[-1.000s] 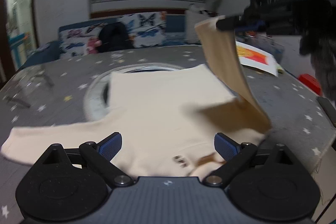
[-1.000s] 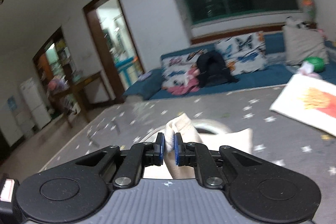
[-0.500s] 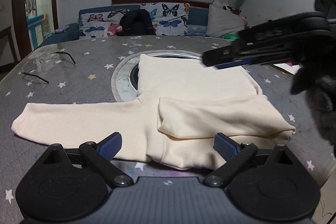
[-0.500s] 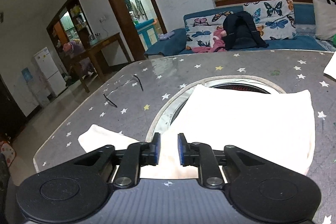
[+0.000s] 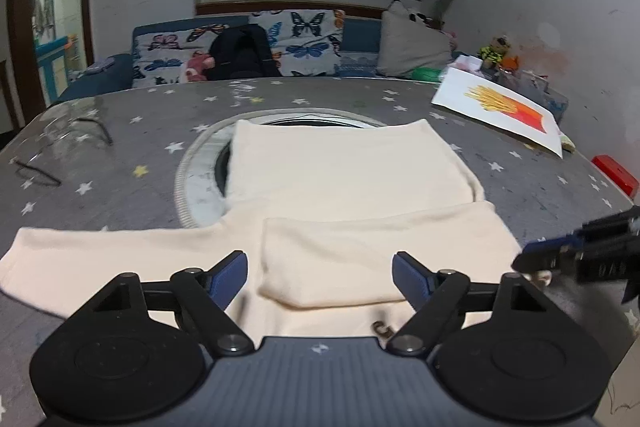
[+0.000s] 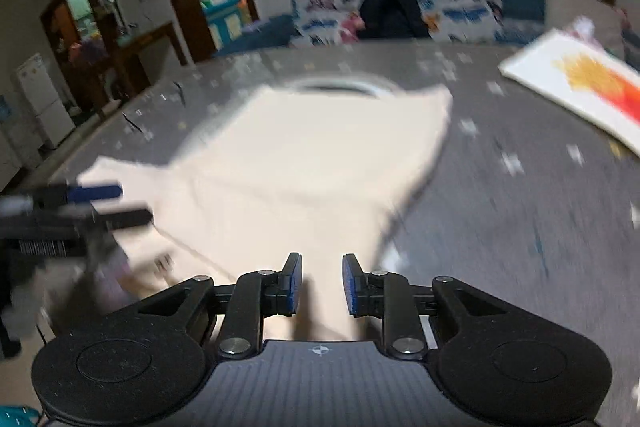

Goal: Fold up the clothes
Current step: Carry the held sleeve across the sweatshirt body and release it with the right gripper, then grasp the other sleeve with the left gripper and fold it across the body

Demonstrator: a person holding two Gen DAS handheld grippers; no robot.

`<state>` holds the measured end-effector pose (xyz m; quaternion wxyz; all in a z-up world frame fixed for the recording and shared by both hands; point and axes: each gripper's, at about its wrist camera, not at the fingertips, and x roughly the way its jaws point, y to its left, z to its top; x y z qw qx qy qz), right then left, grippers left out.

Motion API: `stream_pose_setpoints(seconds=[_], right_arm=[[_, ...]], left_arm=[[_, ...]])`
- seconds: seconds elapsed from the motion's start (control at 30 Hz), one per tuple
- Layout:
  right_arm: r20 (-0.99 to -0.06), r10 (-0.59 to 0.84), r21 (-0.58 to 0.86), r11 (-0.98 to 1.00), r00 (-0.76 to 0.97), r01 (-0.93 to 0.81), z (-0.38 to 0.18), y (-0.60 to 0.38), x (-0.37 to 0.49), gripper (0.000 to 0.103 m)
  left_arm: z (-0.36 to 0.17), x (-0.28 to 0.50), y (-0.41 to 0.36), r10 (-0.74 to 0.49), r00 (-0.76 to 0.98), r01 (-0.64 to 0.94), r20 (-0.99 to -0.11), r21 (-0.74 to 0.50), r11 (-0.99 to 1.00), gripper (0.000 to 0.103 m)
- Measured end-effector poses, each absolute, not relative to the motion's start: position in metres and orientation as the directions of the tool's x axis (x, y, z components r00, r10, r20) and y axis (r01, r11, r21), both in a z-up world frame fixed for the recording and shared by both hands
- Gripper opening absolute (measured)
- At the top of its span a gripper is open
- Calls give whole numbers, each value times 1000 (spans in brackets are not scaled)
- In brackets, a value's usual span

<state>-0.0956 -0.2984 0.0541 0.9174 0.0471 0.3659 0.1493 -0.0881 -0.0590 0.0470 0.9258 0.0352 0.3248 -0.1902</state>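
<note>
A cream long-sleeved sweater (image 5: 344, 179) lies flat on the grey star-patterned table (image 5: 120, 147). Its right sleeve (image 5: 380, 247) is folded across the chest; its left sleeve (image 5: 100, 259) stretches out to the left. My left gripper (image 5: 320, 271) is open and empty, just above the sweater's near edge. My right gripper (image 6: 321, 285) is open and empty over the sweater's right shoulder (image 6: 304, 187); it also shows at the right edge of the left wrist view (image 5: 560, 259). The right wrist view is blurred by motion.
A white sheet with a fries picture (image 5: 504, 111) lies at the table's far right. A red box (image 5: 616, 175) sits at the right edge. Glasses (image 5: 44, 155) lie at the left. A round inset ring (image 5: 188, 167) lies under the sweater. A sofa (image 5: 256, 47) stands beyond.
My right gripper laid the right sleeve across the chest, let go of it, opened wider and drew back low to the right. My left gripper stayed open.
</note>
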Motion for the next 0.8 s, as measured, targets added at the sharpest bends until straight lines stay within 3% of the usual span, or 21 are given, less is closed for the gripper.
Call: stream_pose_setpoints(seconds=[0.33,0.6,0.8], right_arm=[[-625,287,148,957,726,-252,55,-298,-83,26],[-645,248,75,962,722,-262,42,-288,-77,26],[-656,310,62,931,688,-360,41,-265,-94,29]], left_arm=[[32,-78,-78,-330,693,392,-640,-49,919,70],[23,-77,-68,-325,685,376,-651,-67,924,70],[28,-86,-44,-308,705,318,-639,-103,942,70]])
